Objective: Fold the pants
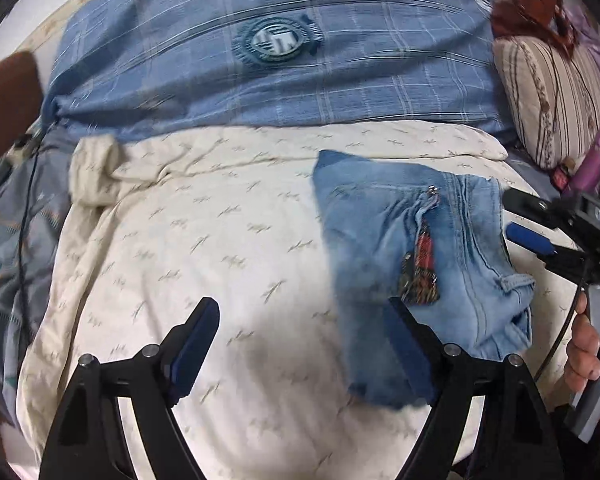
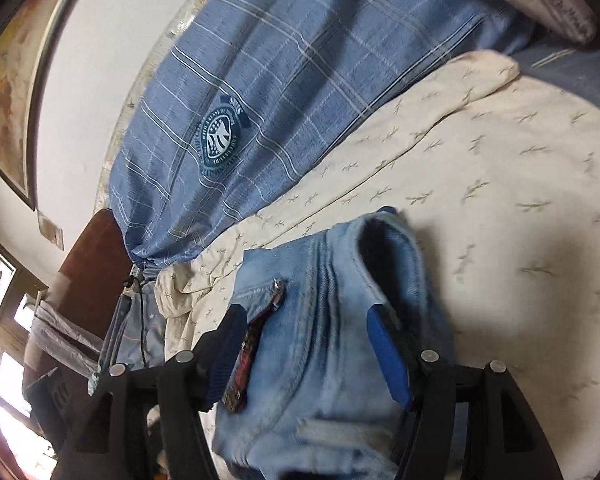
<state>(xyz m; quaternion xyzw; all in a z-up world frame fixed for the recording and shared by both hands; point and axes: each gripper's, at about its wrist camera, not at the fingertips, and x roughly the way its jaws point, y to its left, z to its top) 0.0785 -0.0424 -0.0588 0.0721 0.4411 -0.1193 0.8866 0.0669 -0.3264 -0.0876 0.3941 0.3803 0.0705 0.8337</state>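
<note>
Finishing the fold is judged to be the step in hand: the jeans (image 1: 416, 248) lie as a compact bundle on the cream bedsheet (image 1: 204, 240) of the bed. The left tool (image 1: 304, 344) is spread wide and holds nothing. The right tool (image 2: 304, 352) is also wide, straddling the denim; the loose edges should be pressed flat gently
</note>
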